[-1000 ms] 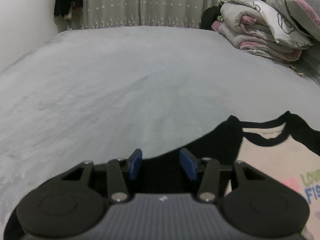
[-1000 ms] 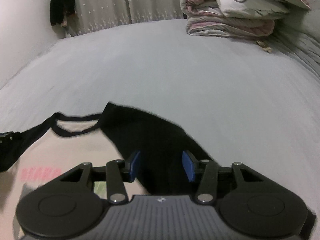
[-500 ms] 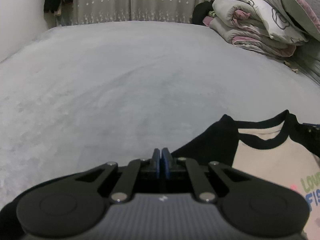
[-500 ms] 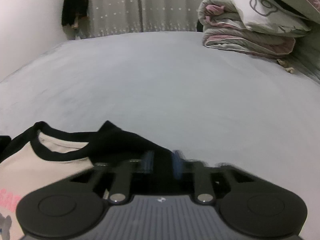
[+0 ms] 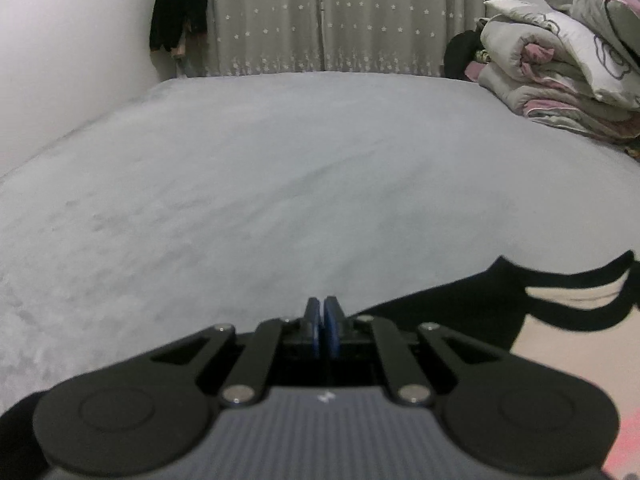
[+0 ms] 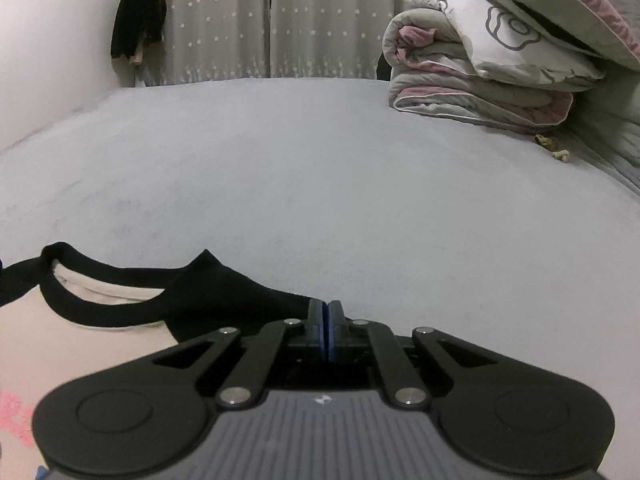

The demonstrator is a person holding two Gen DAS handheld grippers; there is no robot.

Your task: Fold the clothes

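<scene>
- T-shirt (image 6: 80, 344), cream with black sleeves, lies on the grey bed (image 5: 280, 184).
- Left gripper (image 5: 322, 310): fingers pinched together on the black sleeve edge.
- Right gripper (image 6: 325, 312): fingers clamped on the other sleeve.
- Folded quilts (image 6: 480, 76) sit far back.

Both tools look the same. The left tongs (image 5: 323, 322) and the right tongs (image 6: 325, 324) have thin blue pads set on black blocks. From each block two flat black bars go back to round silver screws. On both sides lies a wide black plate with a pressed circle and a triangular hole. The housing near the camera is grey with fine ribs and has a small white mark
</scene>
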